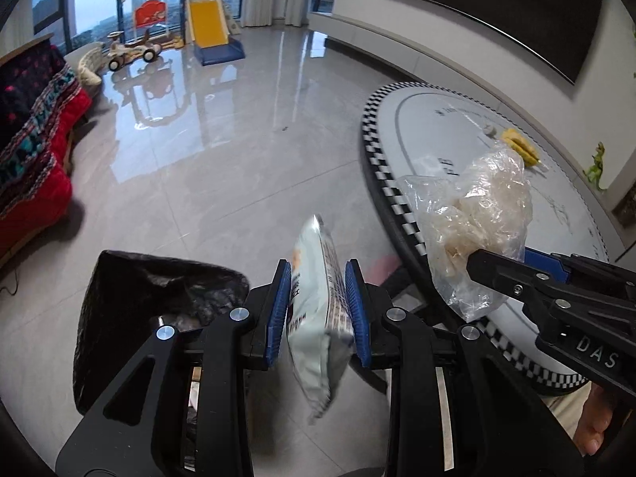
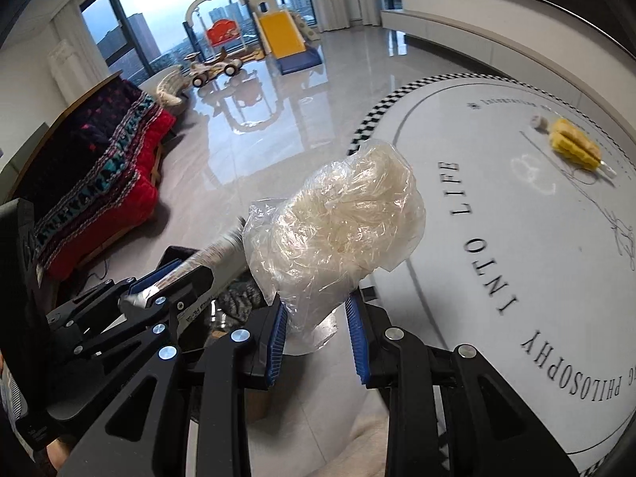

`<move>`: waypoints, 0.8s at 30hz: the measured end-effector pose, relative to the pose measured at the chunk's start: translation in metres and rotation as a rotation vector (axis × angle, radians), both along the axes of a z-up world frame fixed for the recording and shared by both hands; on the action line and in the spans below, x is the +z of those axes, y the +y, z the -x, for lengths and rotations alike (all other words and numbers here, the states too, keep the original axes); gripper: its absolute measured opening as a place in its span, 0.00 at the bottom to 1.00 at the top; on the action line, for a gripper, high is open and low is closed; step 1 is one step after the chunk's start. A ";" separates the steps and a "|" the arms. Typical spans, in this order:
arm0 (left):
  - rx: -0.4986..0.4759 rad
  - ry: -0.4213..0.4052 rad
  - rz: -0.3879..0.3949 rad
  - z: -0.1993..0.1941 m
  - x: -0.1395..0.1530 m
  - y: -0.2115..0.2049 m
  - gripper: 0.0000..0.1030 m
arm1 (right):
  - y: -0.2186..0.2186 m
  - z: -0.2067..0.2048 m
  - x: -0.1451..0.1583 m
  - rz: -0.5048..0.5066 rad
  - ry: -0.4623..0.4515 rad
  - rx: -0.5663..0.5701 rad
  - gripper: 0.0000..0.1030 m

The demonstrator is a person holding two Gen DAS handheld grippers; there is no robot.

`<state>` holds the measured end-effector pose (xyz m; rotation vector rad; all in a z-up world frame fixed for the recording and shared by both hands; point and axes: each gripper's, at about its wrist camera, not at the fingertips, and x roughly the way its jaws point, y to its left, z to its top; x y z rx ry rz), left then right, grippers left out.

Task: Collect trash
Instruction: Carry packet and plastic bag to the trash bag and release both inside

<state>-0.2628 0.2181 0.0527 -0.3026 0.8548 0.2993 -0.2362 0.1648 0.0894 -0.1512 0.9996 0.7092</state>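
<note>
Left hand-held gripper (image 1: 318,310) clamping snack packet (image 1: 318,318), right hand-held gripper (image 2: 318,332) pinching clear bag (image 2: 338,230), table (image 2: 516,238) reading "INTO LIFE"

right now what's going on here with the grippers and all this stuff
A person is collecting trash with two handheld grippers. The left gripper is clamped on a white snack packet, just right of a black trash bag open on the floor. The right gripper holds a crumpled clear plastic bag by its lower end, beside the round table. A yellow item lies on the table.
</note>
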 end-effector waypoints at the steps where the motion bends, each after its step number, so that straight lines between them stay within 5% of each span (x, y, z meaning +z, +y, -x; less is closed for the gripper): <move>1: 0.025 0.002 -0.004 0.010 -0.002 0.008 0.28 | 0.008 0.009 -0.001 -0.001 0.004 0.024 0.29; 10: 0.218 0.052 -0.006 0.077 -0.035 0.074 0.20 | 0.091 0.065 -0.035 0.020 0.102 0.235 0.29; 13: 0.269 0.089 -0.014 0.095 -0.045 0.093 0.20 | 0.124 0.085 -0.050 0.095 0.119 0.341 0.44; 14: 0.305 0.093 -0.010 0.105 -0.048 0.100 0.23 | 0.130 0.092 -0.052 0.106 0.096 0.357 0.54; 17: 0.382 0.077 -0.025 0.128 -0.053 0.117 0.84 | 0.142 0.104 -0.055 0.139 0.056 0.389 0.56; 24: 0.441 0.061 0.005 0.146 -0.056 0.133 0.84 | 0.131 0.102 -0.056 0.121 0.061 0.376 0.56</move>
